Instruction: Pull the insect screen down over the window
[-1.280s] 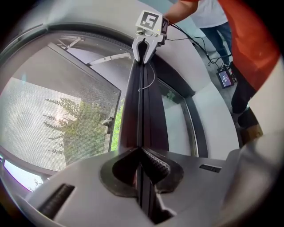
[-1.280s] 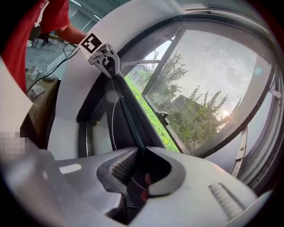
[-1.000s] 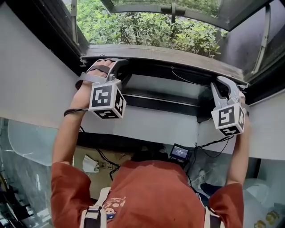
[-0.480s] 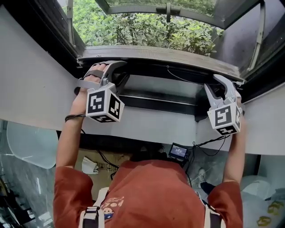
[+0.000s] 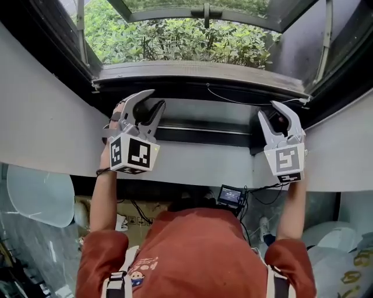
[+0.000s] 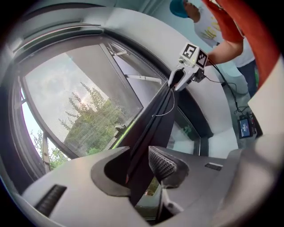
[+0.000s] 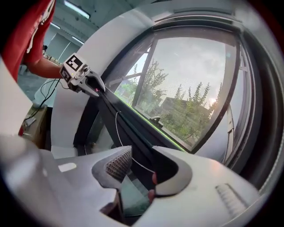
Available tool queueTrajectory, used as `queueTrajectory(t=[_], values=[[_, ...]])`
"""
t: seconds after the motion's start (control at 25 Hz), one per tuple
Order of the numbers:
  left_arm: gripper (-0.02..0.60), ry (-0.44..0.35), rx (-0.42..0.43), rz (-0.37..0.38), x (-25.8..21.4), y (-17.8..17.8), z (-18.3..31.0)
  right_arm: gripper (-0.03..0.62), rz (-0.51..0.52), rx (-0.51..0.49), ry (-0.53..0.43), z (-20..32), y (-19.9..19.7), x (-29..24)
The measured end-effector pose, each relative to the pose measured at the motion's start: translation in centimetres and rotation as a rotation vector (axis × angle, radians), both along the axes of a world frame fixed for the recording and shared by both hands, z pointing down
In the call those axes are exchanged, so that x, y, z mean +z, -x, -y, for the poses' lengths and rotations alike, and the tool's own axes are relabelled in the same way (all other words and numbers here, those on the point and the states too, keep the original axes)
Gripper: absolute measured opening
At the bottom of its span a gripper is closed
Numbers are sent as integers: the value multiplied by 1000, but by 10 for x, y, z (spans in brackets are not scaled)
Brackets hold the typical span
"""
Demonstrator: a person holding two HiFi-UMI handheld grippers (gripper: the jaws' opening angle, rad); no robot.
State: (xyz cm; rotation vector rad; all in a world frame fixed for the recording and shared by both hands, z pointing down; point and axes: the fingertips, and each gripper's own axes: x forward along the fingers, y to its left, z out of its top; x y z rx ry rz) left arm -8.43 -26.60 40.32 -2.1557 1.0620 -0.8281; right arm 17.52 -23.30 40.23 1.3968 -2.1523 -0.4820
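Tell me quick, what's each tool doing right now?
Left tool: open, holding nothing.
Right tool: open, jaws just opened, holding nothing.

- Insect screen (image 5: 175, 43): fine grey mesh, stretching flat across window (image 5: 58, 41) opening; greenery (image 5: 145, 35) showing through.
- Dark pull bar (image 5: 198, 87) at lower edge of mesh: running straight across full width, ends reaching black side frames.
- Thin white cord (image 6: 167, 105): hanging in slack loop along pull bar.
- Glazed pane (image 6: 188, 131): lying below pull bar.
- Outer sash (image 5: 204, 11): standing swung outward beyond mesh.
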Motion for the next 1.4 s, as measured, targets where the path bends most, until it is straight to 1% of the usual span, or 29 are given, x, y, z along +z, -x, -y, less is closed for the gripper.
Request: queueTrajectory(t=[0.12, 0.24, 0.36, 0.52, 0.68, 0.76, 0.96, 1.04, 1.16, 1.32, 1.4], values=[[132, -7, -4, -84, 2, -4, -10, 152, 72, 20, -15, -7, 0, 1], [132, -8, -13, -192, 3, -7, -18, 152, 137, 36, -29, -15, 1, 3], [132, 11, -29, -287, 7, -9, -26, 152, 179, 47, -30, -22, 4, 9], [132, 27, -61, -374, 17, -10, -34, 152, 234, 59, -32, -29, 6, 15], [132, 50, -100, -518, 22, -8, -42, 152, 313, 76, -58, -37, 12, 19], [132, 62, -119, -578, 26, -9, -45, 152, 352, 88, -71, -41, 14, 23], [132, 112, -143, -666, 36, -16, -57, 150, 482, 129, -117, -52, 20, 28], [132, 123, -159, -714, 38, -15, -59, 150, 516, 142, -133, -54, 22, 28], [130, 120, -176, -775, 40, -12, -61, 150, 546, 158, -132, -56, 22, 34], [130, 129, -214, -809, 43, -7, -64, 150, 583, 183, -140, -56, 22, 37], [130, 124, -217, -835, 46, -6, -65, 150, 586, 185, -149, -56, 24, 37]])
